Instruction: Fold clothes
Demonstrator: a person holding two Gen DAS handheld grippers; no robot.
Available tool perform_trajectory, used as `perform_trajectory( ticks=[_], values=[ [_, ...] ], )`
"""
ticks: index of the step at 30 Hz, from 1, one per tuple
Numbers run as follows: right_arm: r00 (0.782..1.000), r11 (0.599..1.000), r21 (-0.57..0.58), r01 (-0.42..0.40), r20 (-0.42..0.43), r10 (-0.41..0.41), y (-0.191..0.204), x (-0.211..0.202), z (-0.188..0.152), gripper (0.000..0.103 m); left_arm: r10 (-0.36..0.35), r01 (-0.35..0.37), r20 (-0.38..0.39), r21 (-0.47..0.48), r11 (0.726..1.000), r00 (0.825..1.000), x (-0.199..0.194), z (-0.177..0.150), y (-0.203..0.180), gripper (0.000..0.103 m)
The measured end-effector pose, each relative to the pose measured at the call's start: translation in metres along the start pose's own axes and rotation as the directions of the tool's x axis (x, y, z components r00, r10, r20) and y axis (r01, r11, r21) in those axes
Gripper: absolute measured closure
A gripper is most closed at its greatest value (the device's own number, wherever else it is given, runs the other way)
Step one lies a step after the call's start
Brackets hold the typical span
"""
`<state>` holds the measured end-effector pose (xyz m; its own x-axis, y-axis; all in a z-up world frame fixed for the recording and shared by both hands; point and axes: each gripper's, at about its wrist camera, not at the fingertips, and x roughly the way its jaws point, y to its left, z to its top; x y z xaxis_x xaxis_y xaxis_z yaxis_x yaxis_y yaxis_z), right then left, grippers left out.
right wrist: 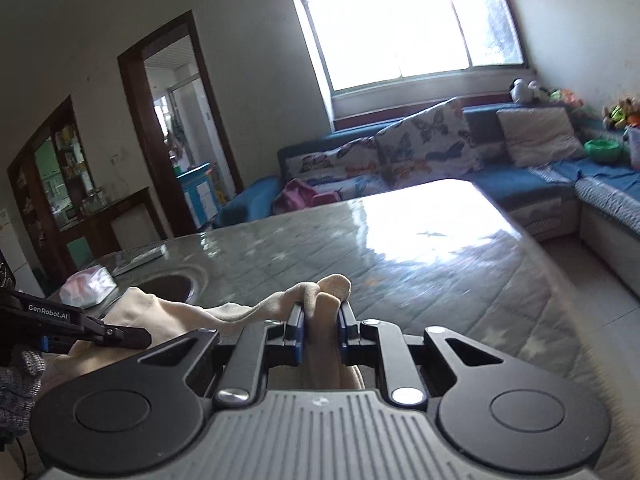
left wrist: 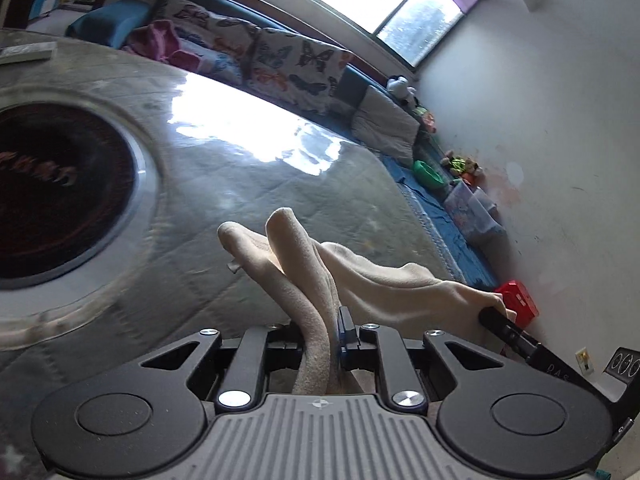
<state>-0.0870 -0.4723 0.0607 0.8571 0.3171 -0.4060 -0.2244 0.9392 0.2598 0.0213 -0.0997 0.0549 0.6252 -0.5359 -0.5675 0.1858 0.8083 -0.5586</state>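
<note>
A cream fleece garment [left wrist: 360,276] hangs stretched between both grippers above the glossy grey quilted table [left wrist: 248,184]. In the left wrist view my left gripper [left wrist: 320,332] is shut on a bunched fold of it, with two rounded ends sticking up past the pads. The right gripper [left wrist: 496,318] pinches the other end at the right edge. In the right wrist view my right gripper [right wrist: 320,320] is shut on a thick wad of the cream garment [right wrist: 240,308], and the left gripper [right wrist: 132,336] grips the cloth at the lower left, held by a gloved hand [right wrist: 20,384].
A round dark hotplate [left wrist: 60,192] is set into the table at the left, with a remote [left wrist: 28,52] beyond it. A plastic bag [right wrist: 88,284] lies near the hotplate. A blue sofa [right wrist: 520,180] with butterfly cushions and a pink cloth [right wrist: 300,196] wraps around the table's far side.
</note>
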Motion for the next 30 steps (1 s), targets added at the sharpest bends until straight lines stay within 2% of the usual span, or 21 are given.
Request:
perform_trajectory(
  ticks=[7, 14, 22, 26, 28, 30],
  values=[
    [0.991, 0.991, -0.013, 0.132, 0.033, -0.131, -0.039, -0.007, 0.026, 0.089, -0.054, 0.056, -0.033, 0.063, 0.996, 0.998, 0.047, 0.012, -0.038, 0.087],
    [0.976, 0.976, 0.002, 0.219, 0.022, -0.219, -0.073, -0.001, 0.032, 0.089, -0.061, 0.070, -0.089, 0.110, 0.991, 0.994, 0.089, 0.012, -0.058, 0.087],
    [0.966, 0.966, 0.022, 0.259, -0.028, -0.258, -0.095, 0.017, 0.021, 0.089, -0.027, 0.049, -0.167, 0.128, 0.991, 0.986, 0.115, 0.000, -0.054, 0.087],
    [0.959, 0.961, 0.030, 0.276, -0.082, -0.273, -0.106, 0.029, 0.008, 0.087, -0.017, 0.041, -0.199, 0.118, 0.992, 0.980, 0.119, -0.001, -0.046, 0.084],
    [0.950, 0.955, 0.023, 0.296, -0.107, -0.292, -0.108, 0.033, 0.003, 0.082, -0.016, 0.039, -0.212, 0.109, 0.993, 0.977, 0.120, -0.001, -0.042, 0.082],
    [0.939, 0.945, 0.024, 0.325, -0.127, -0.320, -0.112, 0.036, -0.003, 0.081, -0.026, 0.049, -0.212, 0.105, 0.993, 0.977, 0.118, -0.001, -0.039, 0.082]
  ],
)
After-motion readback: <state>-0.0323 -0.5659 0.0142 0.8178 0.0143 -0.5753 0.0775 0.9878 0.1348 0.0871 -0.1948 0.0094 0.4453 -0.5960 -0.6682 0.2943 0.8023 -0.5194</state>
